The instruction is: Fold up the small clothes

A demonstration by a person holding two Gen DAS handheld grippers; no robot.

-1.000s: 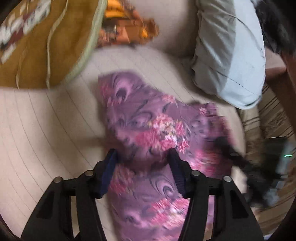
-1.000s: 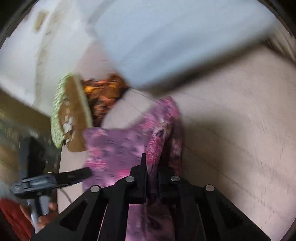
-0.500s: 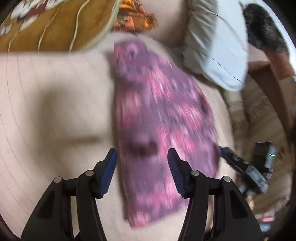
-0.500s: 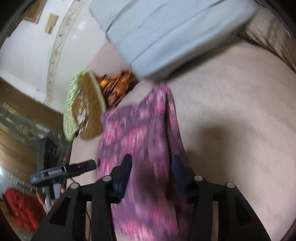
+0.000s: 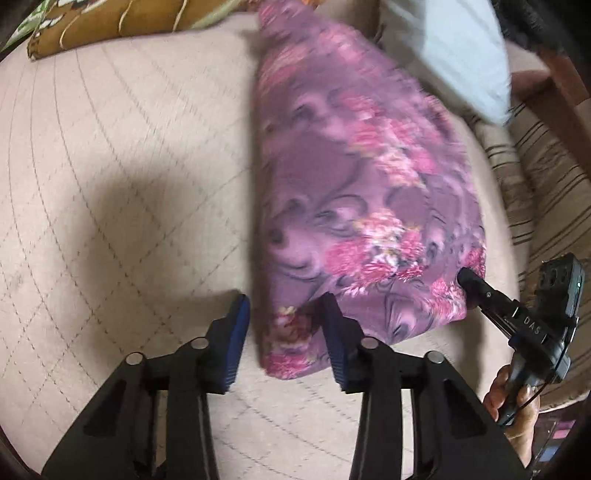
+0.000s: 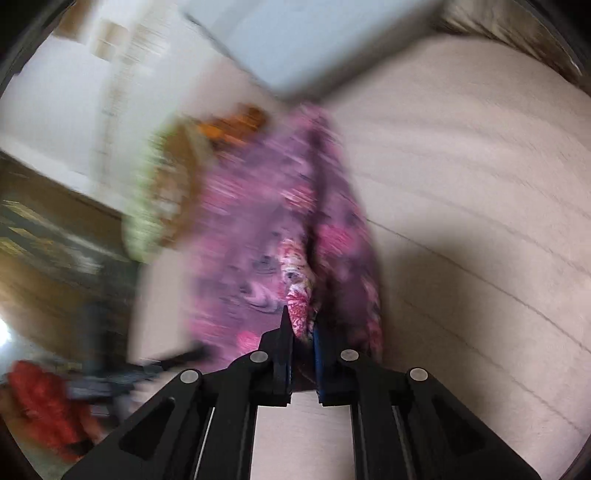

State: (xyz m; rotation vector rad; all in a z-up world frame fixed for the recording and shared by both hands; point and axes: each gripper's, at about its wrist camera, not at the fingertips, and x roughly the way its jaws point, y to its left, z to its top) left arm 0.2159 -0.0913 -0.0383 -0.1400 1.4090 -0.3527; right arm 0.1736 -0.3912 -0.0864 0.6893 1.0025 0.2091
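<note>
A purple cloth with pink flowers lies folded lengthwise on the beige quilted cushion. My left gripper is open, its jaws on either side of the cloth's near left corner. My right gripper is shut on the cloth's near edge, pinching a fold; in the left wrist view its tip sits at the cloth's right corner. The right wrist view is blurred.
A brown patterned pillow with green trim lies at the far left. A pale blue pillow lies at the far right. An orange cloth is behind. A striped armrest and a wooden frame are to the right.
My right gripper was open half a second ago and has shut on the cloth's edge. My left gripper stayed open and drew back to the cloth's near corner.
</note>
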